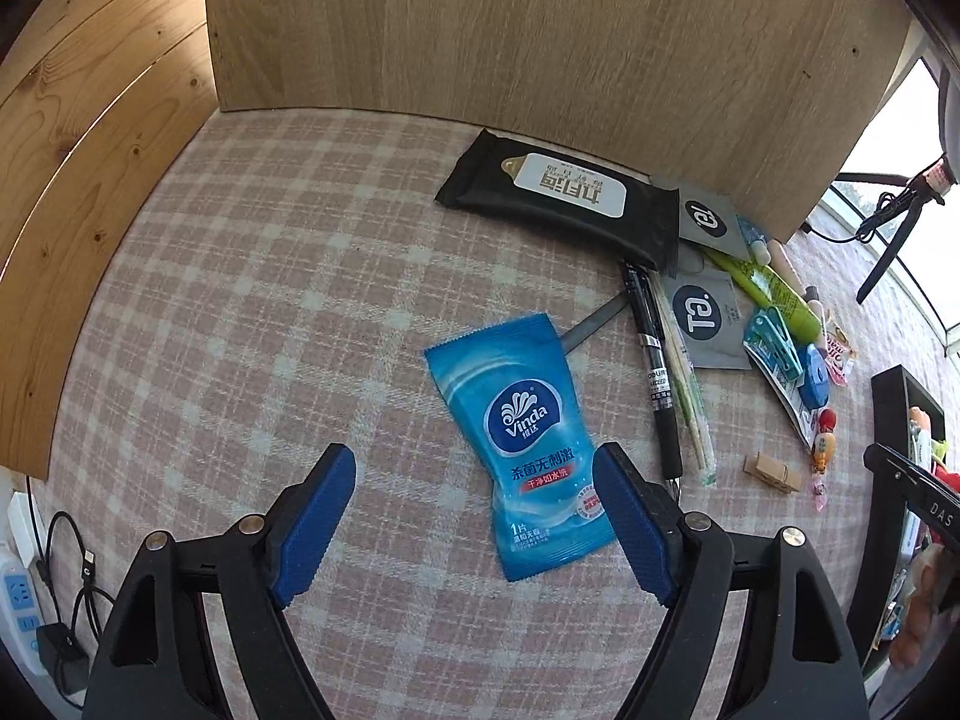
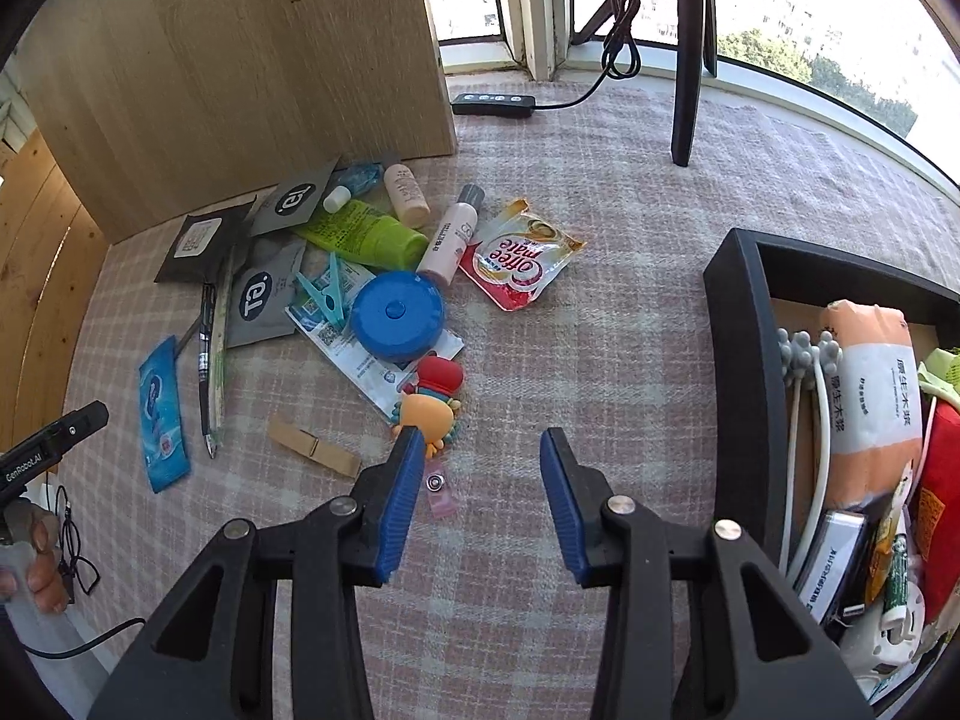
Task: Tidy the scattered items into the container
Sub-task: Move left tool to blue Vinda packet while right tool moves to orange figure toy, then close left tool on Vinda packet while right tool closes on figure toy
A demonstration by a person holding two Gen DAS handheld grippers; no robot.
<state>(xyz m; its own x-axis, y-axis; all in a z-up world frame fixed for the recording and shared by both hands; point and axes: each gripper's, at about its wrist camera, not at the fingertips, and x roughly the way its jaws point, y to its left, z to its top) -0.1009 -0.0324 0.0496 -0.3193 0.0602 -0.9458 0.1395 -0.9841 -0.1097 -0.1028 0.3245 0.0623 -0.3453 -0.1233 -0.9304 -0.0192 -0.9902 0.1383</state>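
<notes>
While your left tool (image 1: 474,525) hangs wide open and empty over the blue wipe sachet (image 1: 528,444) on the table (image 1: 240,300), straddle its narrow width squarely; the right tool (image 2: 474,504), half open, holds nothing beside the container (image 2: 744,360).

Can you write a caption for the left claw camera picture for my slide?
Open left claw hovering over a blue wipe packet on the checked cloth.
</notes>
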